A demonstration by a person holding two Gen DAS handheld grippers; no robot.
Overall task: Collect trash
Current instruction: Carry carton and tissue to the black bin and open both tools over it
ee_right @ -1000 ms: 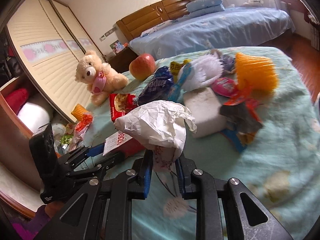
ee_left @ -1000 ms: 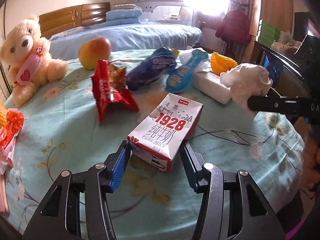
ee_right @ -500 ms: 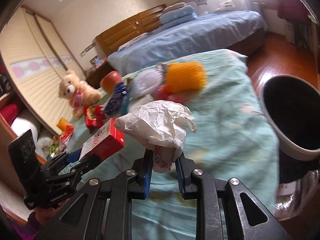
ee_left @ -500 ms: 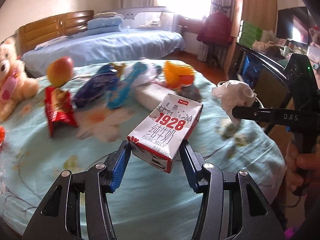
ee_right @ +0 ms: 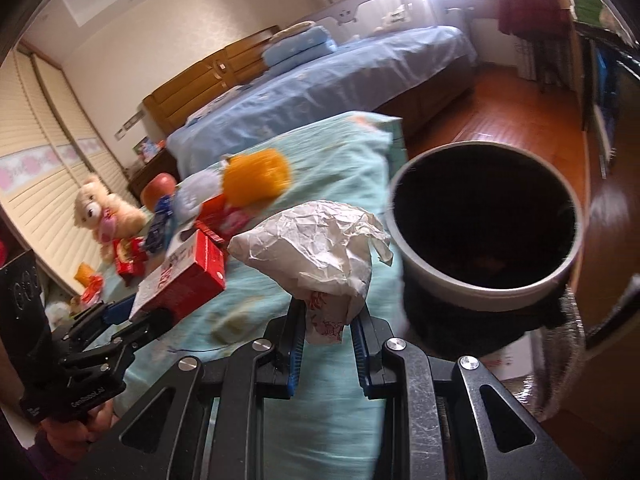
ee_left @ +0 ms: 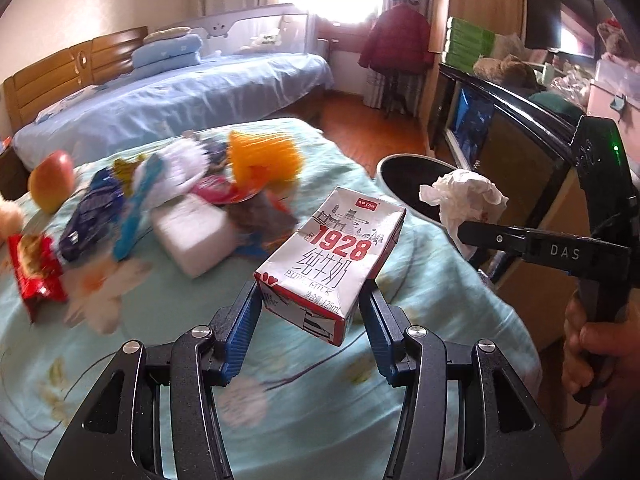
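1. a bedroom; a surface (ee_left: 360, 420) under a pale green flowered cloth carries the litter, with a blue bed (ee_left: 180, 92) behind.
2. the left gripper (ee_left: 312, 320) has its fingers clamped on a milk carton (ee_left: 336, 256), held above the cloth.
3. the right gripper (ee_right: 326, 338) has narrow fingers pinching a crumpled paper wad (ee_right: 316, 244).
4. the carry step looks underway; next, bring each piece over the dark bin (ee_right: 484, 224) just beside the surface's edge, then release.
5. wrappers (ee_left: 92, 216) remain for later.

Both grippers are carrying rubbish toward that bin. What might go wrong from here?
The right gripper pinches only the bottom tail of the crumpled paper, so it might slip out short of the bin. The milk carton sits tilted in the left gripper and may twist loose onto the bedspread.
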